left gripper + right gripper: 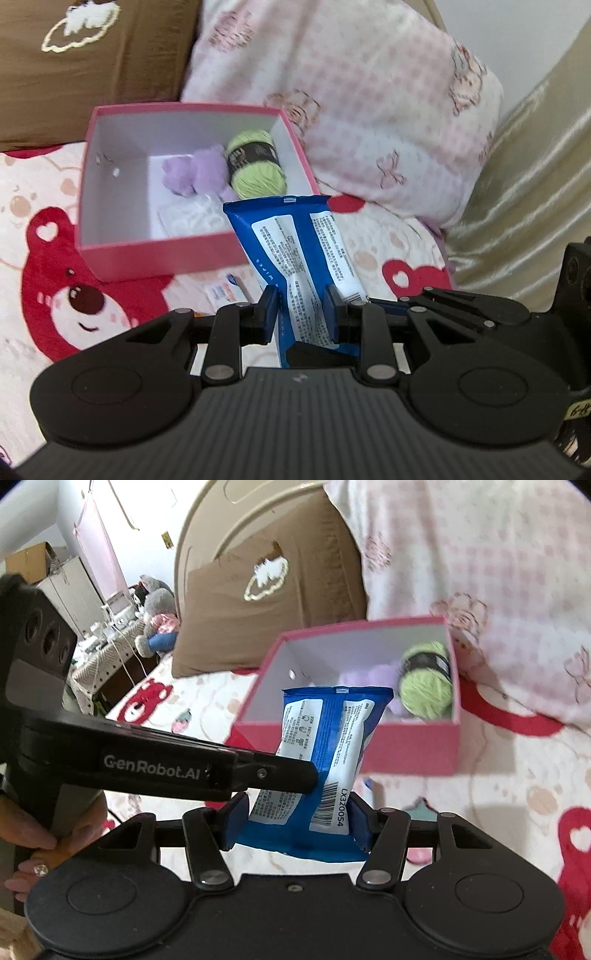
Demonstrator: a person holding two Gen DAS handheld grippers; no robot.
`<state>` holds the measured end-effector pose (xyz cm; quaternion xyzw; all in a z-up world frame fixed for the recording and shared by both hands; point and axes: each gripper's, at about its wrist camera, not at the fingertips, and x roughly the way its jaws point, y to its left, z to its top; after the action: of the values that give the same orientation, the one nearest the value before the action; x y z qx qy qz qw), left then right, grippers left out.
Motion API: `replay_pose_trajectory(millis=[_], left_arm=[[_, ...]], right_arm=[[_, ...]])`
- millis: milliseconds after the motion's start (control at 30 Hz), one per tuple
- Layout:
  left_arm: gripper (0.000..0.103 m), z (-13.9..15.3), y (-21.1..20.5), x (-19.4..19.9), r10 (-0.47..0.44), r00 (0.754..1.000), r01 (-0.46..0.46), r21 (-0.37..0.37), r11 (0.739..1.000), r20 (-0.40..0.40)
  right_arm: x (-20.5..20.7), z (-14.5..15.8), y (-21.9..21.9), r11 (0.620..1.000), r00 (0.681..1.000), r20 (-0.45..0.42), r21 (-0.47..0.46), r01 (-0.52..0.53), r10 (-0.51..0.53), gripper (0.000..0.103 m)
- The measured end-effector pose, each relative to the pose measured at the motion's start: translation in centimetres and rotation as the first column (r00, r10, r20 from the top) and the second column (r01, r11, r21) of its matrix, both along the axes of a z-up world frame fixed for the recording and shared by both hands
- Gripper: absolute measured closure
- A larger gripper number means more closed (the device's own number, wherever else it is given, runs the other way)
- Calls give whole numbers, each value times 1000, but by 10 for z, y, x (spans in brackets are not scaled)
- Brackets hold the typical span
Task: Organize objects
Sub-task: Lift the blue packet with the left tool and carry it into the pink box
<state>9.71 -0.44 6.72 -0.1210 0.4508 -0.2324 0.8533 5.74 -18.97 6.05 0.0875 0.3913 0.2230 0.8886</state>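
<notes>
In the pink box (pixel 110 254): one yarn ball (pixel 253 162); one purple plush (pixel 195 173).

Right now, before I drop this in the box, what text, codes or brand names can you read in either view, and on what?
"GenRobot.AI": on the left gripper, on its side, right wrist view.
"LX320054": beside the barcode on the blue wipes pack.
"WIPES": partly visible, sideways, on the pack's blue edge, left wrist view.
Fine print on the pack's white panels: too small to read.
Black band on the green yarn ball: blurred.
Yellow tag at the left view's right edge: unreadable.
</notes>
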Motion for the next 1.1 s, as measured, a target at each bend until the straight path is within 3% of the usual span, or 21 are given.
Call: replay_pose_trajectory(millis=[300, 500, 733, 1100], left_arm=[[78, 21, 36, 44, 55, 998, -55, 18, 998, 16], [78, 18, 48, 85, 89, 996, -89, -1, 996, 9], [78, -8, 55, 131, 120, 993, -120, -7, 993, 7], [78, -60, 62, 160, 161, 986, -161, -24, 987, 32]], right_arm=[[43, 25, 39, 1000, 1000, 26, -1, -6, 6, 41], [81, 29, 50, 1000, 999, 40, -16, -22, 22, 42], [137, 10, 49, 1000, 999, 28, -4, -22, 22, 42], [191, -35, 49, 998, 998, -9, -18, -59, 59, 43]])
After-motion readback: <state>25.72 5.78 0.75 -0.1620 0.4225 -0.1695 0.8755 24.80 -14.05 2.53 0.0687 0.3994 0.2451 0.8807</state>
